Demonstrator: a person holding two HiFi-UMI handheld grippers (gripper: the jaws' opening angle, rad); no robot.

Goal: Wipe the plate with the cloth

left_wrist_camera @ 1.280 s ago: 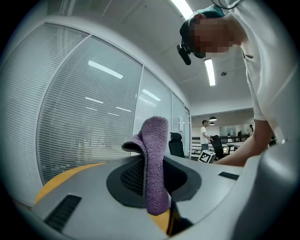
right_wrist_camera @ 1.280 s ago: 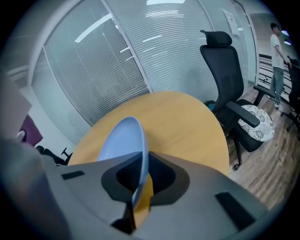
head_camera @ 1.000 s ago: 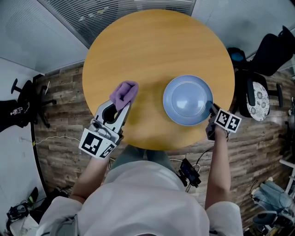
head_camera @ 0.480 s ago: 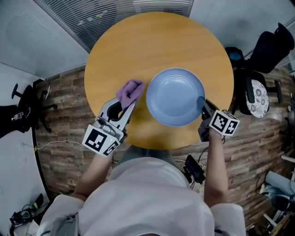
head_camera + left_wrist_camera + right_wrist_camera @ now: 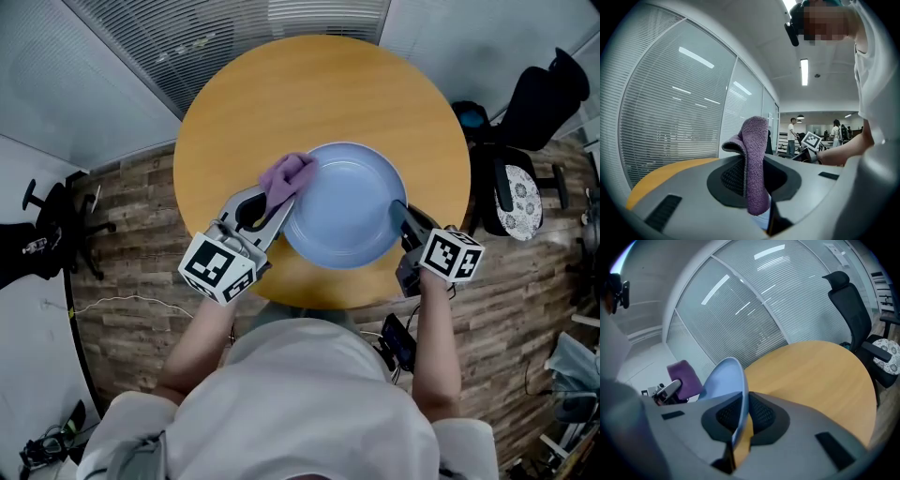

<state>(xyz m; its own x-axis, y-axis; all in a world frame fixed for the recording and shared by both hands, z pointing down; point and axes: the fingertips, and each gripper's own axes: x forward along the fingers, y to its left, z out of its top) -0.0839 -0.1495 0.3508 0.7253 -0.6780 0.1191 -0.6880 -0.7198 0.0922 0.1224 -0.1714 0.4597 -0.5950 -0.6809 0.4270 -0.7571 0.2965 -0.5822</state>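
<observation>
A light blue plate [image 5: 345,204] hangs lifted above the round wooden table [image 5: 309,84], its face turned up toward me. My right gripper [image 5: 397,214] is shut on the plate's right rim; in the right gripper view the plate [image 5: 723,378] stands on edge between the jaws. My left gripper [image 5: 277,204] is shut on a purple cloth [image 5: 287,175], which lies against the plate's left rim. In the left gripper view the cloth [image 5: 754,164] droops from the closed jaws, and the right gripper's marker cube [image 5: 811,140] shows beyond it.
A black office chair [image 5: 539,103] and a padded stool [image 5: 517,202] stand to the right of the table. Window blinds [image 5: 234,28] lie beyond its far edge. Cables and dark gear [image 5: 47,225] sit on the wood floor at left. People stand far off in the left gripper view.
The right gripper has raised the plate off the table and carried it left. The left gripper has brought the cloth to the right, up against the plate's left rim.
</observation>
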